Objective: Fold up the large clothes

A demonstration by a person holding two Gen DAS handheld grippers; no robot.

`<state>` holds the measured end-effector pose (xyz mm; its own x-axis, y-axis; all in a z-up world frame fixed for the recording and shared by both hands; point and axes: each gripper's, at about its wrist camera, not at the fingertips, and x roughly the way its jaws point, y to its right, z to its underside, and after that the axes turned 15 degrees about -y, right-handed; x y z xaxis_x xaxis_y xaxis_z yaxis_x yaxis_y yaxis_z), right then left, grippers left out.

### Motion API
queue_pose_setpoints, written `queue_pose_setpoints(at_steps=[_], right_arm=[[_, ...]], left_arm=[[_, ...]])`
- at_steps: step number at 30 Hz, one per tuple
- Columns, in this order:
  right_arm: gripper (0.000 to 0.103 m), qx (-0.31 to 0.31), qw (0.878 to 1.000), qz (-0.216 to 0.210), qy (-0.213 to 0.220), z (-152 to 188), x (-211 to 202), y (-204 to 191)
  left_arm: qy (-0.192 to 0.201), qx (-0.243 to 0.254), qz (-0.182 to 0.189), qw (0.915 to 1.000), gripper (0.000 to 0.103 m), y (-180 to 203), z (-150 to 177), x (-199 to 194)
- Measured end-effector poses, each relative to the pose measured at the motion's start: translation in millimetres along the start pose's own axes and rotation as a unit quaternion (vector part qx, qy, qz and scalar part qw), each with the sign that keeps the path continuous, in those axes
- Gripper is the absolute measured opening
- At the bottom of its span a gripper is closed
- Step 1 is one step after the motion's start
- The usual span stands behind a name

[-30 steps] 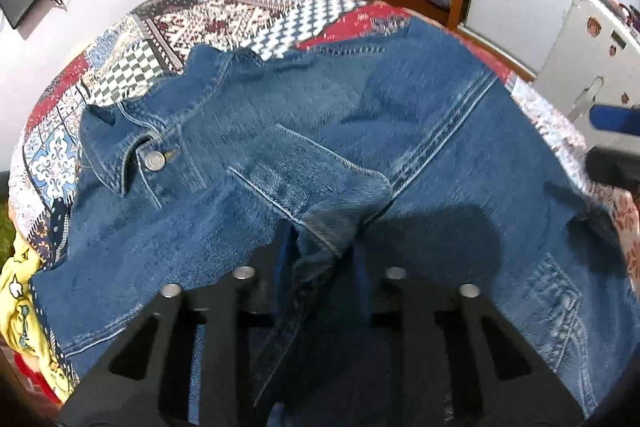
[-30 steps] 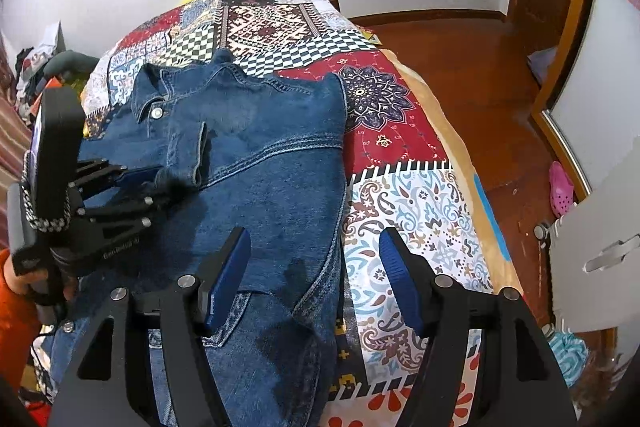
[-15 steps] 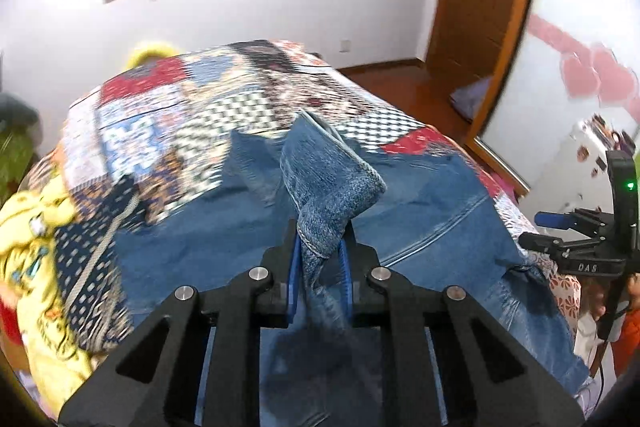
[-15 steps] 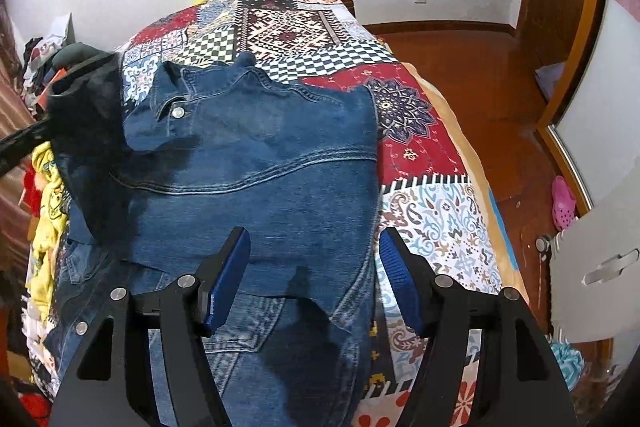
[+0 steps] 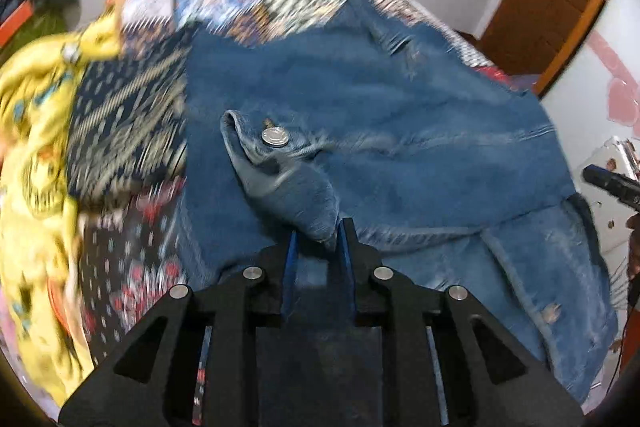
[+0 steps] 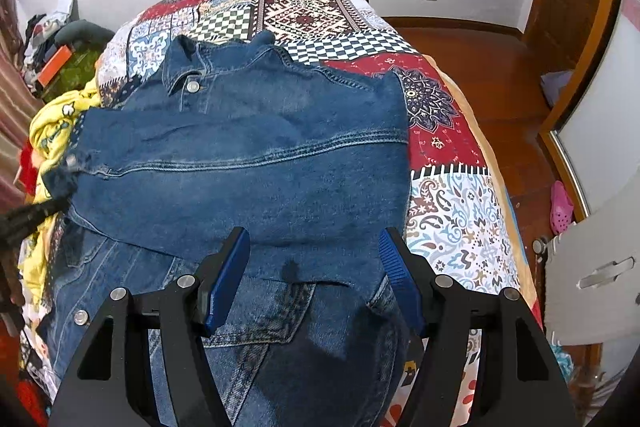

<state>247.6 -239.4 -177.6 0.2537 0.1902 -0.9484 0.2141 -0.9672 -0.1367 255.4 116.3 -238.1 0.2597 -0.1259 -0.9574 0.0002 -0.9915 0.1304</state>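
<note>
A blue denim jacket point(image 6: 248, 155) lies spread on the patchwork bedspread point(image 6: 448, 195), collar toward the far wall. One sleeve is drawn across its body to the left. My left gripper point(image 5: 318, 243) is shut on the tip of that sleeve's cuff point(image 5: 296, 195), with a metal button point(image 5: 274, 137) showing just beyond. In the right wrist view the left gripper point(image 6: 24, 219) is a dark shape at the left edge beside the cuff point(image 6: 72, 167). My right gripper point(image 6: 316, 259) hovers open over the jacket's lower part with nothing between its fingers.
A yellow garment point(image 5: 36, 155) is heaped at the bed's left side. The bed's right edge drops to a wooden floor point(image 6: 492, 75) with a pink shoe point(image 6: 562, 207). A white cabinet point(image 6: 592, 267) stands close on the right.
The left gripper has carried the sleeve cuff across the jacket toward the left side of the bed, rolling as it went. The right gripper has shifted a little and stayed open.
</note>
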Motion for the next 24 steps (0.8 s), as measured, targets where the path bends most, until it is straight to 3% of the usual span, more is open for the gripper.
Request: queue_pose_setpoints(at_steps=[5, 9, 11, 18, 21, 24], right_arm=[[0.063, 0.007, 1.000, 0.002, -0.009, 1, 7, -1], [0.063, 0.010, 1.000, 0.006, -0.016, 0, 13, 1], [0.063, 0.013, 1.000, 0.010, -0.017, -3, 14, 3], [0.065, 0.017, 1.000, 0.019, 0.009, -30, 3, 15], [0.073, 0.021, 0.999, 0.016, 0.027, -46, 0, 21], [0.074, 0.032, 0.999, 0.015, 0.040, -61, 4, 31]], left_arm=[[-0.026, -0.011, -0.032, 0.9991, 0.022, -18, 25, 12], [-0.021, -0.031, -0.045, 0.9983, 0.051, -36, 32, -1], [-0.006, -0.043, -0.054, 0.9976, 0.052, -47, 28, -12], [0.027, -0.073, -0.041, 0.9961, 0.056, -79, -15, -41], [0.033, -0.078, -0.026, 0.9961, 0.056, -86, -42, -41], [0.025, -0.079, -0.012, 0.9965, 0.056, -92, -68, -28]])
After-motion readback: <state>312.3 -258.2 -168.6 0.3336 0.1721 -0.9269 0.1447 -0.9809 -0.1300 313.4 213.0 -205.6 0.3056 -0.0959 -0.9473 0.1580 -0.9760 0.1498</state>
